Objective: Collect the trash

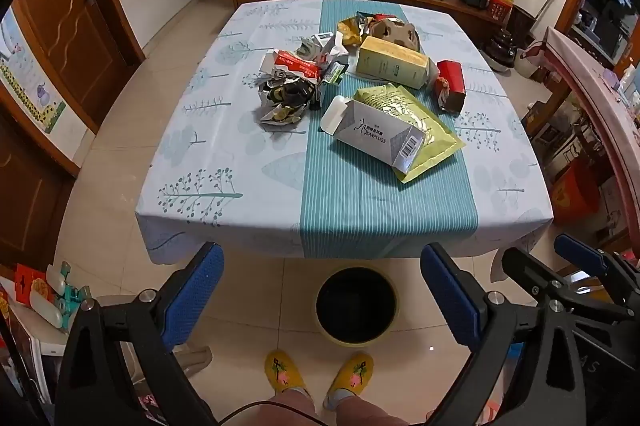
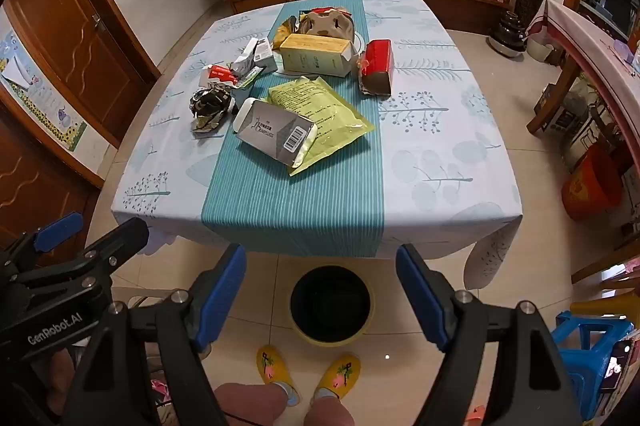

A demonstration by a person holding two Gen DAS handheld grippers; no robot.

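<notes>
Trash lies heaped on the table (image 1: 224,161) (image 2: 432,153): a grey earplug box (image 1: 374,131) (image 2: 276,133) on a yellow-green pouch (image 1: 416,113) (image 2: 320,105), a long yellow box (image 1: 390,61) (image 2: 316,55), a red box (image 1: 452,83) (image 2: 378,63), crumpled foil (image 1: 284,99) (image 2: 210,103) and a red-and-white carton (image 1: 292,63) (image 2: 222,73). A round bin (image 1: 356,306) (image 2: 331,304) stands on the floor before the table. My left gripper (image 1: 322,290) and right gripper (image 2: 322,290) hover open over the bin, short of the table edge, nothing between the fingers.
A person's feet in yellow slippers (image 1: 320,372) (image 2: 308,368) stand just behind the bin. A blue stool (image 2: 592,342) is at the right, an orange bucket (image 2: 592,185) beyond it. Wooden doors line the left wall, a low cabinet the far wall.
</notes>
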